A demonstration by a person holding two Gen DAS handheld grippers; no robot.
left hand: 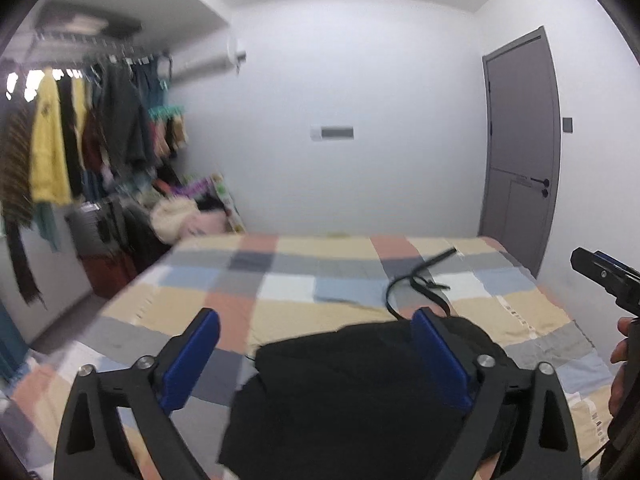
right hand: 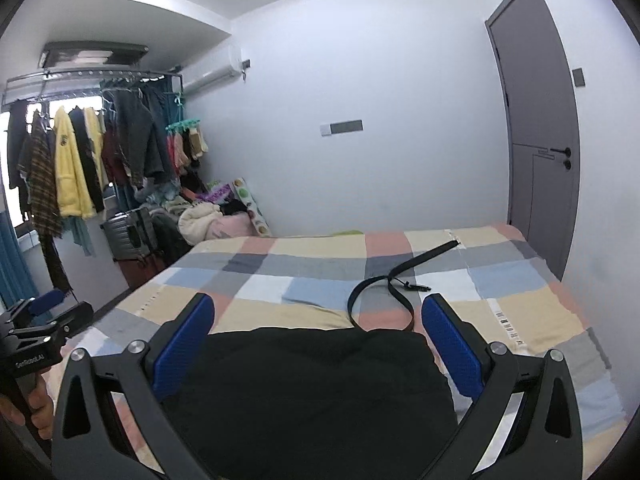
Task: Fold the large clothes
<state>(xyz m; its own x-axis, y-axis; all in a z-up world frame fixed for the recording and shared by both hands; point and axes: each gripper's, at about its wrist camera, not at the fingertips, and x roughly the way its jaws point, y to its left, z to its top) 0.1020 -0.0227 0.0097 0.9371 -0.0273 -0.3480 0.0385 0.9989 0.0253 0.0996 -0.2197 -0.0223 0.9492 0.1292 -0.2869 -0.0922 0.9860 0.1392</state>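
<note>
Black strap [right hand: 396, 284] lies across bedspread [right hand: 304, 256] beyond garment [right hand: 308, 392].

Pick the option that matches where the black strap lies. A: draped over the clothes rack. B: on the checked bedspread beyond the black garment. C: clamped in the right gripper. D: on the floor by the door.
B: the black strap lies looped on the checked bedspread, past the far edge of the black garment; both grippers are open and hold nothing.

One marking can be read: small white lettering on the black body of the left claw [right hand: 44, 312], seen at the left edge of the right wrist view, which looks like "GenRobot.AI". The bed sheet [right hand: 520, 312] carries a row of dark barcode-like bars near its right side, too small to make out.
</note>
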